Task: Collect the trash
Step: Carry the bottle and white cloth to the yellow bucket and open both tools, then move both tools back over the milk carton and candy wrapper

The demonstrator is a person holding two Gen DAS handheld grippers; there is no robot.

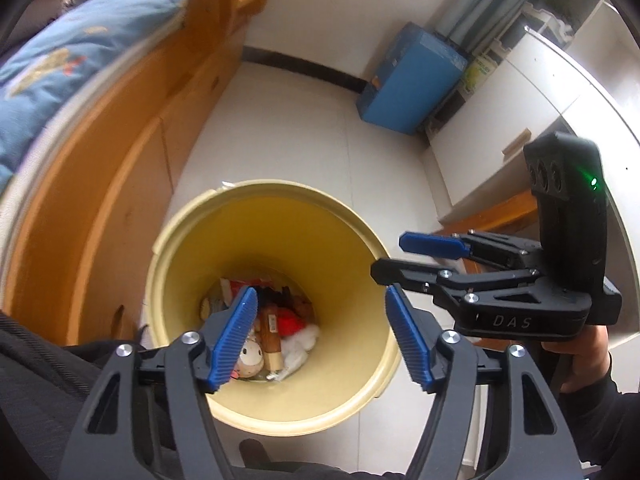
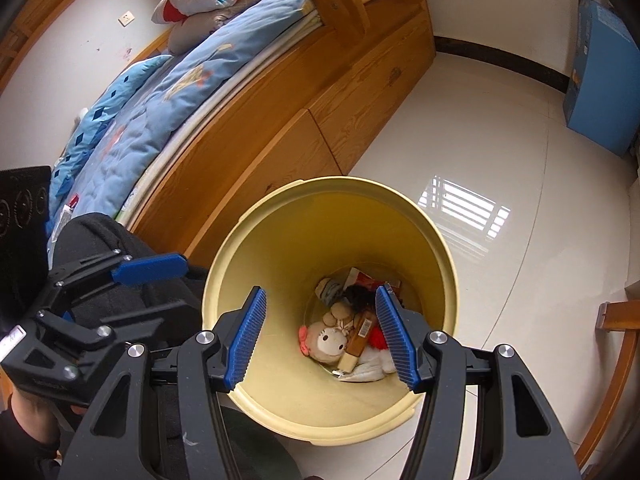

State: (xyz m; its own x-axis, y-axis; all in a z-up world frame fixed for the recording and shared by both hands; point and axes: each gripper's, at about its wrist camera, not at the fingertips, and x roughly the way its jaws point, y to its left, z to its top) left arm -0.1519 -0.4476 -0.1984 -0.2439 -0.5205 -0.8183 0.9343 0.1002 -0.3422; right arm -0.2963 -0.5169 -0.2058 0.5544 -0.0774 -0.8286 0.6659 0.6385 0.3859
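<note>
A wooden bed stands beside the yellow bin; you hold your left gripper and right gripper above it, jaws apart, empty.

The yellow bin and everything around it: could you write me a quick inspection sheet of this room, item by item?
Surface: pale glossy tiled floor, with a window reflection beside the bin.
Job's things: yellow bin upright on the floor, holding a small plush doll, a brown stick-like piece with a barcode label, red and white soft items and wrappers.
Clutter: nothing seen on the visible floor.
Grippers: left gripper and right gripper both above the bin mouth, jaws open, holding nothing.
Cables: nothing seen.
Surroundings: wooden bed with blue quilt next to the bin; blue box by the wall; white cabinet.
</note>
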